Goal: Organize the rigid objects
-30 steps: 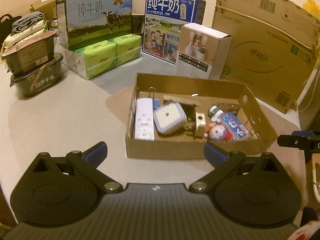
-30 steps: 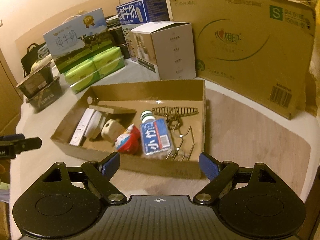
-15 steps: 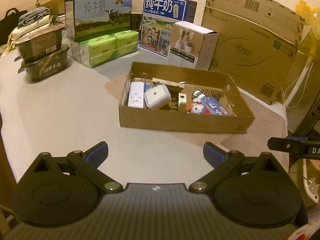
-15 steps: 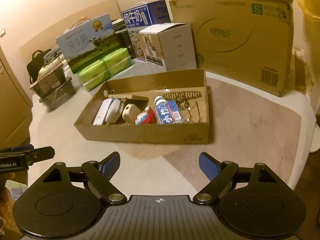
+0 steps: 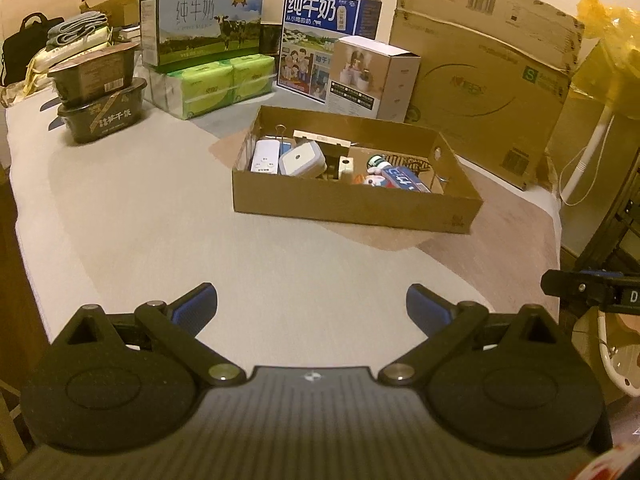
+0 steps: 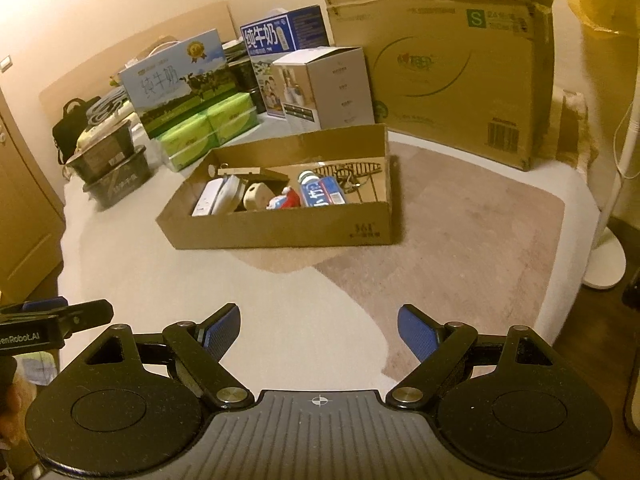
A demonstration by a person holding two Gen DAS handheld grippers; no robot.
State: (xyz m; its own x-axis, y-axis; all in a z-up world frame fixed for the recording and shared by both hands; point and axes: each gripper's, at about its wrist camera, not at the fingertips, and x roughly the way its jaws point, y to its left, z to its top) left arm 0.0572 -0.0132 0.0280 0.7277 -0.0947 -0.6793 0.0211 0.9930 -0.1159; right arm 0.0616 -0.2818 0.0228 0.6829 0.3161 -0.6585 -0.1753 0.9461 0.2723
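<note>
A shallow cardboard box (image 5: 352, 204) (image 6: 280, 230) rests on the pale surface, well ahead of both grippers. Inside it lie a white power strip (image 5: 265, 156), a white square plug (image 5: 302, 159), a beige adapter (image 6: 256, 195), a small red and white toy (image 6: 285, 201), a blue-labelled bottle (image 6: 320, 190) and wire hangers (image 6: 352, 172). My left gripper (image 5: 312, 310) stands open with nothing between its blue pads. My right gripper (image 6: 319, 330) is open too and holds nothing. Each gripper's tip shows at the edge of the other's view.
Behind the box stand milk cartons (image 5: 200, 24) (image 5: 326, 40), green tissue packs (image 5: 216, 82), a white product box (image 5: 372, 78) and a large brown carton (image 5: 480, 80). Dark food tubs (image 5: 100, 96) sit at the left. A white fan stand (image 6: 604, 256) rises at the right.
Both grippers have drawn back from the cardboard box, which now looks smaller and farther away. More of the bare surface shows in front. Both stay open.
</note>
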